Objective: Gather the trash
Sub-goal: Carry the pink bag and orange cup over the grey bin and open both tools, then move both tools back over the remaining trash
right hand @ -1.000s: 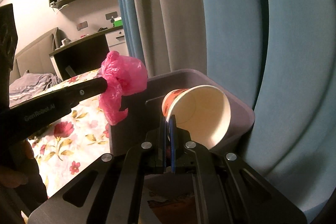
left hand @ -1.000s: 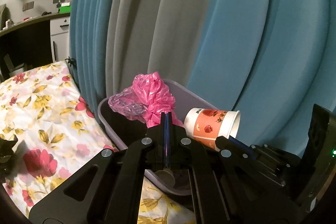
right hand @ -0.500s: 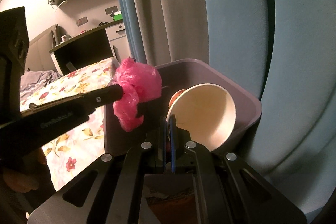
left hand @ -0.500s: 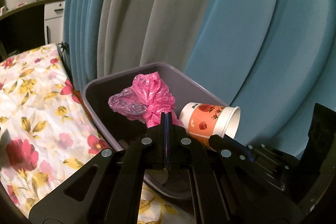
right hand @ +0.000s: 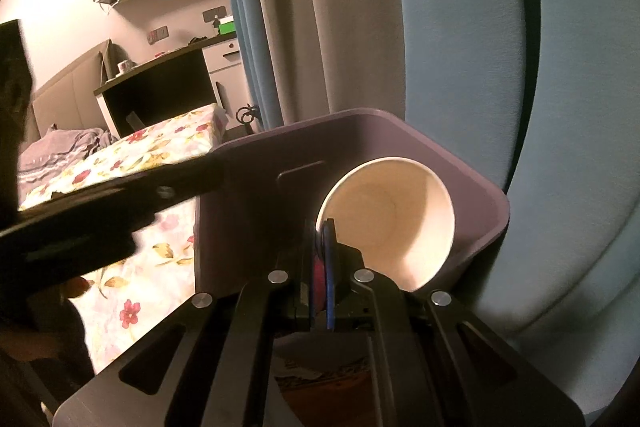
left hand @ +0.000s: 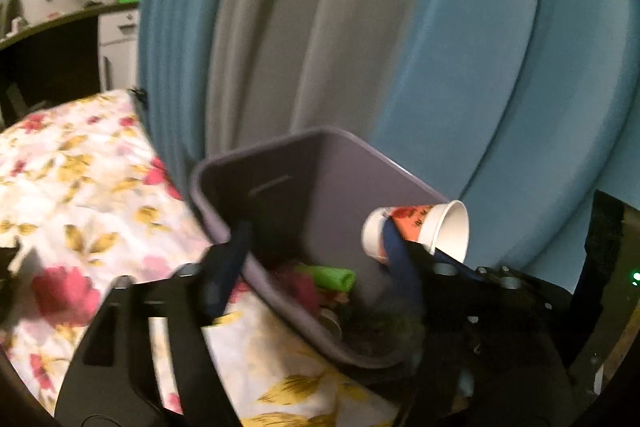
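Purple bin being seen beside flowered bedspread, in front of curtain. Inside: green item and pinkish-red crumple, blurred, hard to identify. Left gripper jaws just being opened, standing apart over bin, nothing between them. Paper cup being held on its side over bin rim, clamped at its rim by right gripper. Bin bottom partly being hidden by gripper bodies.
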Motion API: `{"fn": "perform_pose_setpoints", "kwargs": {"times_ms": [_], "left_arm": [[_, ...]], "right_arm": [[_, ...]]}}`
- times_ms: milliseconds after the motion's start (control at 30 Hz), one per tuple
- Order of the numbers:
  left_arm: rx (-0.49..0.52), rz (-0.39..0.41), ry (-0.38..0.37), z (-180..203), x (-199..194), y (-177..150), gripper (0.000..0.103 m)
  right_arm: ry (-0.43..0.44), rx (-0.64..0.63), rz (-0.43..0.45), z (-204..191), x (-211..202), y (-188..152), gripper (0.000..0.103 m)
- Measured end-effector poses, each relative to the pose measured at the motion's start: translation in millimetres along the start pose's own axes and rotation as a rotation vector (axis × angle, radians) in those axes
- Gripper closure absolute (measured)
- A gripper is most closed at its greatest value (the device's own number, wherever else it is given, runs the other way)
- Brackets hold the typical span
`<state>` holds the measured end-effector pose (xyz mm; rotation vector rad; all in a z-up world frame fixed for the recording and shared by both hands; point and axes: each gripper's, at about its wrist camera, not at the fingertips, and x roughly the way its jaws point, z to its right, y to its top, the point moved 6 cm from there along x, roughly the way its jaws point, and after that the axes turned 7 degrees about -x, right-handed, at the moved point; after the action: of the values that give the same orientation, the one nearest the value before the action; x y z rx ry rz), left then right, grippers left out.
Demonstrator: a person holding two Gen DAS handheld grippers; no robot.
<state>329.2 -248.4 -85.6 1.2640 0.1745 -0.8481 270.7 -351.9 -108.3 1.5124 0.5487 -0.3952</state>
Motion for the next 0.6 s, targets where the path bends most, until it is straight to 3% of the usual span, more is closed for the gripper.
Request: {"fn": "perform_pose_setpoints", "kwargs": {"times_ms": [133, 433, 500, 533, 600], "left_arm": [[-0.015, 0.039, 0.03, -8.7, -15.9, 0.7, 0.012], [-0.023, 0.102, 0.13, -37.7, -67.4, 0.3, 0.006], [-0.017, 0.116, 0.172, -45.8, -82.0, 0.0, 0.006], [-0.009, 0.117, 0.193, -50.5, -90.4, -1.2, 0.006], [-0.005, 0.128, 0.232, -60.5, -108.3, -3.4, 0.006]], "right_arm": [[0.001, -0.009, -0.013, -5.0, 5.6, -0.6, 0.098], [-0.017, -0.027, -0.036, -13.8, 9.7, -1.9, 0.096], [-0.025, -0.022, -0.03, -14.2, 5.3, -1.1, 0.074], [-0.029, -0.016, -0.023, -13.5, 1.7, -1.0, 0.058], [-0.029, 0.0, 0.011, -13.7, -10.9, 1.2, 0.052]]}}
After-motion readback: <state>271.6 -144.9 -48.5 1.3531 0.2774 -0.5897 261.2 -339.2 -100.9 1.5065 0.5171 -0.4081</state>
